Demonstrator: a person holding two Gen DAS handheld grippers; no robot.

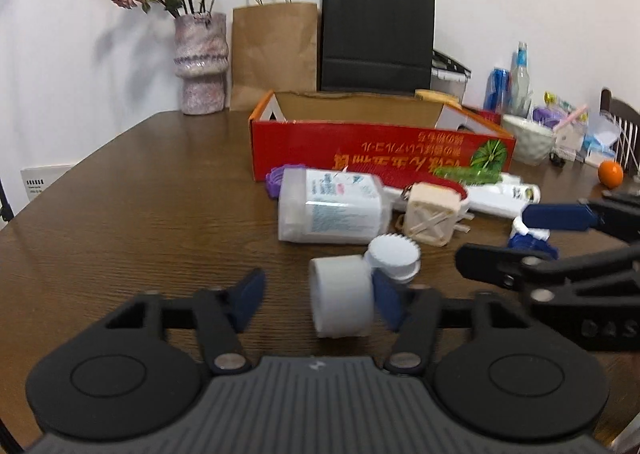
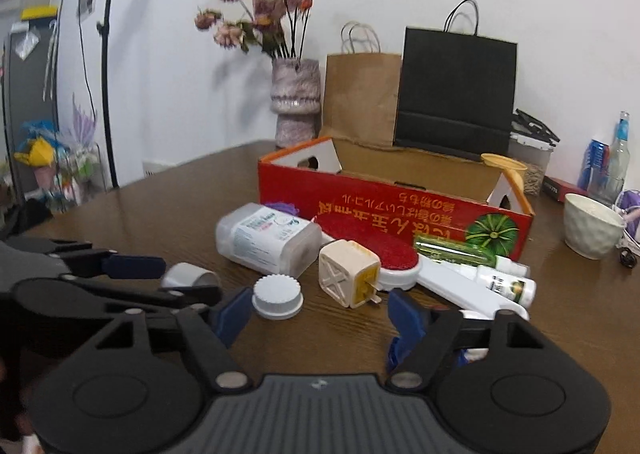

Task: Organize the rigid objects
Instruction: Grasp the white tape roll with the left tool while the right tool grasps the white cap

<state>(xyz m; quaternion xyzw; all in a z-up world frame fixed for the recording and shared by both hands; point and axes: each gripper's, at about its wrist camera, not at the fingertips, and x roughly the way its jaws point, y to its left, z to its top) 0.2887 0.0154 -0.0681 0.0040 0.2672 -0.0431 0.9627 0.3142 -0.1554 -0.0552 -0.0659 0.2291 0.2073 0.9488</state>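
1. Left wrist view: the left gripper (image 1: 320,300) has its jaws apart around a white roll (image 1: 340,296) lying on the wooden table (image 1: 140,205). One blue pad touches the roll's right side; the other stands clear, so it is not gripped. A white cap (image 1: 394,256) sits just behind.
2. Right wrist view: the right gripper (image 2: 320,314) hovers with jaws released, nothing between them. The cap (image 2: 277,296) lies just beside its left finger, a beige plug (image 2: 348,274) ahead, and a red box (image 2: 396,209) beyond.
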